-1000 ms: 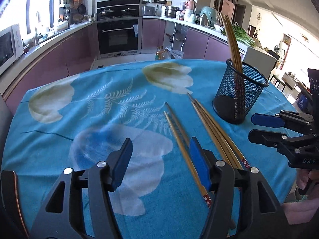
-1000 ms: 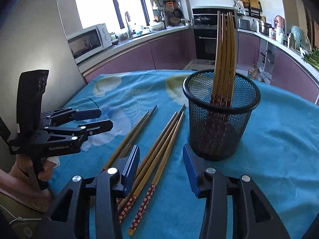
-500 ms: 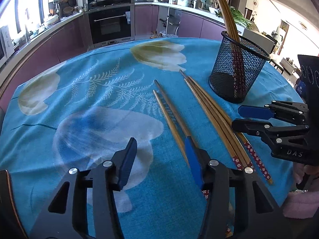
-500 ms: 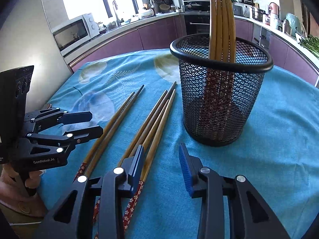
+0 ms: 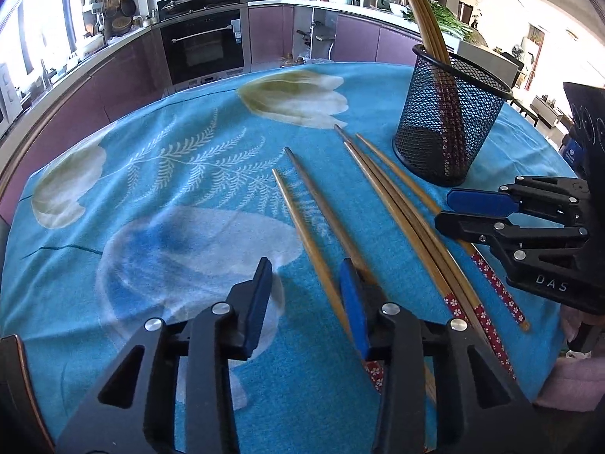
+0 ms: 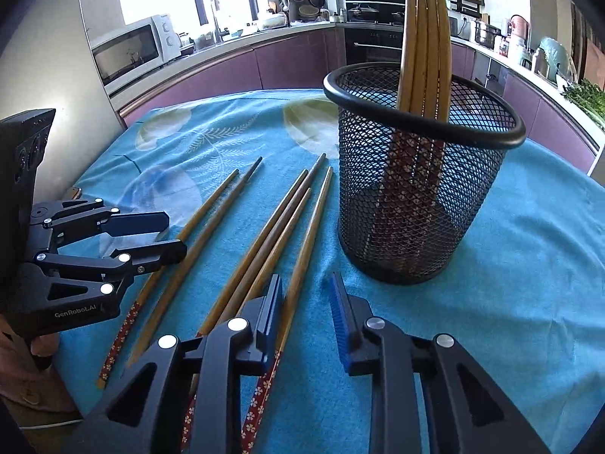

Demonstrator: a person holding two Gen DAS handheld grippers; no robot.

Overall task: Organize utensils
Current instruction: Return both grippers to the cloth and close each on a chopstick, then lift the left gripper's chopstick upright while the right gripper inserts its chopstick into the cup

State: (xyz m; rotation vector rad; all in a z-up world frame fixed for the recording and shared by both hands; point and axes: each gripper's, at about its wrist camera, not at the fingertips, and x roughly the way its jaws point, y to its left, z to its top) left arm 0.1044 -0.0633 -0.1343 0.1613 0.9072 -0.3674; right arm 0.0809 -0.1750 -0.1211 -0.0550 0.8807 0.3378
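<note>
So here's where we're at with the chopsticks: six of them lie loose on the blue floral tablecloth [image 5: 159, 196], in two bunches; a pair of chopsticks [image 5: 314, 234] on the side toward our left hand and a group of four [image 6: 272, 234] closer to the black mesh holder [image 6: 416, 196]; both bunches point away from us, thin tips far, red flower-patterned ends near.

Our left gripper [image 5: 306, 302] sits low over the near end of the pair; one stick runs between the two blue pads and the other disappears under the right-hand pad; the jaws are closing but there's still a clear gap, nothing pinched yet. Our right gripper [image 6: 306, 314] hovers over the near ends of the group of four; its left pad sits on top of them and the outermost stick passes just along that pad's inner edge; jaws are closing here too, still apart, not gripping anything.

The sticks are plain brown bamboo, some darker than others, tapering to a point; the decorated ends are dark red with small white blossoms. The holder stands upright just beside the group of four, with four more chopsticks [image 6: 423, 38] standing in it, patterned ends down.
</note>
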